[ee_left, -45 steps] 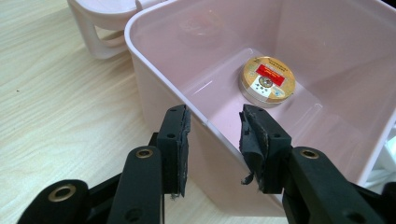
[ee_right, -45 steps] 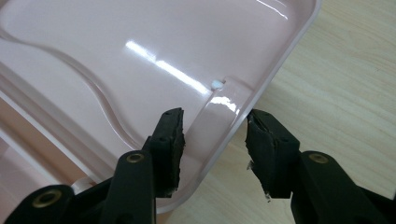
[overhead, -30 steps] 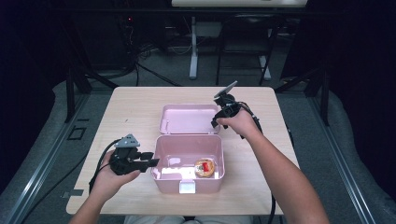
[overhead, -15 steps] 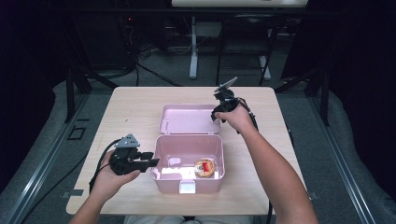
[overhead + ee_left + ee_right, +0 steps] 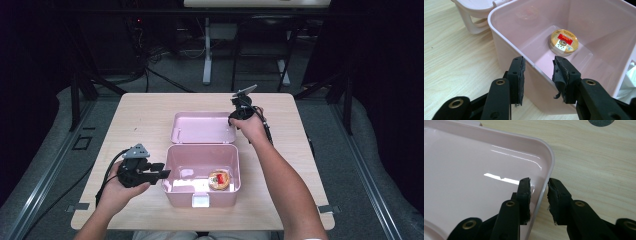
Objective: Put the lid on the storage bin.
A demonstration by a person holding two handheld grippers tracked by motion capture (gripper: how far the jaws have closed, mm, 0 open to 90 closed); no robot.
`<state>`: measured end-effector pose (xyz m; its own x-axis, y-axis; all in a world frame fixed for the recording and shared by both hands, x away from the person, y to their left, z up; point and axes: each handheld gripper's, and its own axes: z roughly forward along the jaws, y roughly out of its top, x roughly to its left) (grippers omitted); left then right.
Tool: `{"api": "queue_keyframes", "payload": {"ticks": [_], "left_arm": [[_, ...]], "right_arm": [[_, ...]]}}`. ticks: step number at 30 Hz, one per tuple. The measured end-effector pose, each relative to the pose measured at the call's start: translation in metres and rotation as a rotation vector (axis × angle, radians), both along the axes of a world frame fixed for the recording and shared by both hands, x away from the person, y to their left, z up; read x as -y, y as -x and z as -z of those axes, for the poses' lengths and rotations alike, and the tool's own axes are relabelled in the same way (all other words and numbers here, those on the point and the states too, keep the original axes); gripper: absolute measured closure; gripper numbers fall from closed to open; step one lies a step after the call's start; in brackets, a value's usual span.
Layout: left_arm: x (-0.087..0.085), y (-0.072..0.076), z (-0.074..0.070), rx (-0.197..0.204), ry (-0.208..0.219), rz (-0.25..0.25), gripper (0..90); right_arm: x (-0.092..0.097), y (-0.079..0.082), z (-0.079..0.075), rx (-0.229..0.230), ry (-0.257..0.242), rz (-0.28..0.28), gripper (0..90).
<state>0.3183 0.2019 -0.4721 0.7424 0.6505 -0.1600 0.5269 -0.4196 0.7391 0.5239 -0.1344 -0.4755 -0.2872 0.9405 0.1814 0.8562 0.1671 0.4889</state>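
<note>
table (image 5: 140, 120): light wood | round tin (image 5: 219, 179): gold, red label

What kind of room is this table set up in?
Probably a lab or recording workspace: a lone wooden table on grey floor, dark curtains round it, and cables and metal stand legs behind.

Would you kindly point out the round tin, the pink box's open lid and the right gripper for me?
round tin (image 5: 563, 42), left gripper view, on its red label.
lid (image 5: 202, 128), high view, on its bare inner face.
right gripper (image 5: 539, 192), right gripper view, midway between its fingertips, astride the lid's rim.
</note>
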Motion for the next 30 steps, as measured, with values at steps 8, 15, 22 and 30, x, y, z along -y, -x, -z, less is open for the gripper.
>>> {"api": "queue_keyframes", "payload": {"ticks": [8,15,22,30], "left_arm": [[-0.0001,0.0,0.0001,0.001,0.0,0.0,60.8],[-0.0001,-0.0001,0.0001,0.001,0.001,0.001,60.8],[0.0,-0.0001,0.0,-0.001,0.001,0.001,60.8],[-0.0002,0.0,-0.0001,-0.001,-0.001,0.002,60.8]], "right_arm": [[-0.0019,-0.0015,0.004,0.019,-0.003,0.026,73.8],[-0.0007,-0.0024,0.0041,0.014,-0.014,0.053,78.8],[-0.001,-0.0011,0.0012,0.019,-0.019,0.07,80.2],[-0.0018,0.0023,-0.0045,0.054,-0.024,0.077,81.4]]}}
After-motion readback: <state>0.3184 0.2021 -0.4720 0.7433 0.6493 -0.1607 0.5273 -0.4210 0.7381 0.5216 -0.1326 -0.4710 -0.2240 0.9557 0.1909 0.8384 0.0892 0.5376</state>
